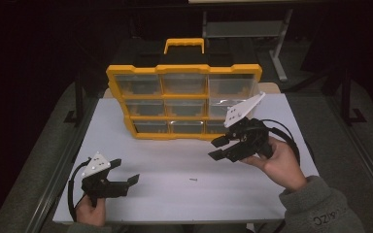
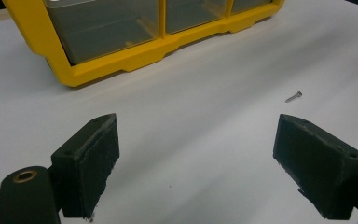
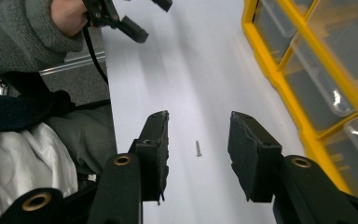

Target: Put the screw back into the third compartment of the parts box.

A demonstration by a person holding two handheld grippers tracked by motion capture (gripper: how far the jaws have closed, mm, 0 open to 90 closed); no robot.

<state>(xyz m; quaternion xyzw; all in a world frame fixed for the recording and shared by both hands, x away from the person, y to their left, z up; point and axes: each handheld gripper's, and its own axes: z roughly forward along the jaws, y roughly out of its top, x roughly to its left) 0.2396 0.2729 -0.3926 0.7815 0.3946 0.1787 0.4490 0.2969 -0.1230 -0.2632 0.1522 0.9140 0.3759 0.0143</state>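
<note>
- A small screw lies flat on the white table, in front of the yellow compartment organizer.
- The right gripper hangs above the table, jaws spread apart around nothing, the screw in line between them and farther off.
- The left gripper rests near the table's front left corner, jaws wide apart and empty.

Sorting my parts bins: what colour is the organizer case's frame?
Yellow frame, black handle inset; clearest in the high view.
</note>
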